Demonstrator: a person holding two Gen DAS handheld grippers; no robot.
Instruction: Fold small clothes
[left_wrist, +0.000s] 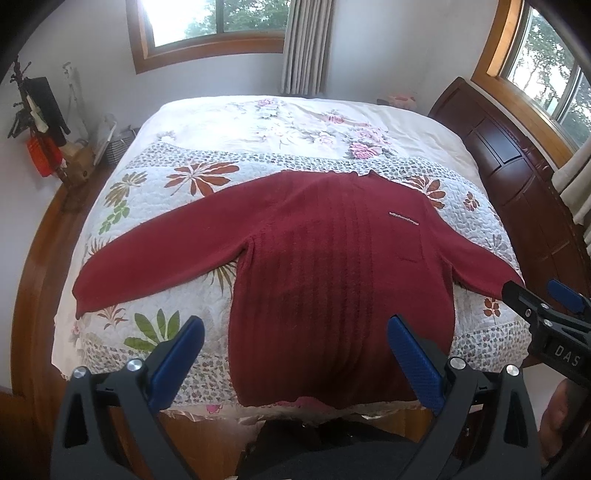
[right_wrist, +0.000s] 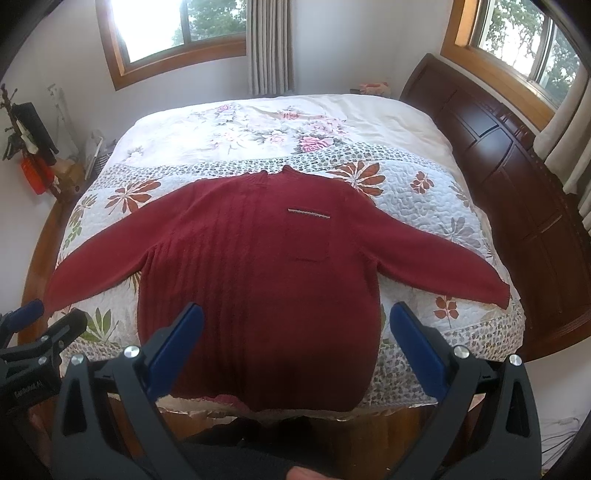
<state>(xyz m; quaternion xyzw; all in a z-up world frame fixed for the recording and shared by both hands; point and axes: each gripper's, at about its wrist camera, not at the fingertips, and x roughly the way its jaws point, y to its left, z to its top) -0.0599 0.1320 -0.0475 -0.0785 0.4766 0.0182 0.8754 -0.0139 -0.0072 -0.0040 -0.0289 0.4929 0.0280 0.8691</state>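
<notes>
A dark red knitted sweater (left_wrist: 332, 251) (right_wrist: 266, 266) lies flat and face up on the bed, both sleeves spread out to the sides, hem at the near edge. It has a chest pocket with a pale trim (right_wrist: 309, 213). My left gripper (left_wrist: 295, 332) hovers open above the hem with nothing between its blue pads (left_wrist: 413, 365). My right gripper (right_wrist: 295, 321) is also open over the hem, holding nothing. The right gripper (left_wrist: 535, 302) also shows at the right edge of the left wrist view, near the sweater's right cuff; the left gripper (right_wrist: 44, 325) shows at the left edge of the right wrist view.
The bed carries a floral quilt (left_wrist: 207, 177) (right_wrist: 424, 184) and has a dark wooden headboard (right_wrist: 498, 147) on the right. A coat stand with clutter (left_wrist: 40, 122) is at the far left. Wooden floor runs along the left side; a hand (left_wrist: 557, 417) holds the right gripper.
</notes>
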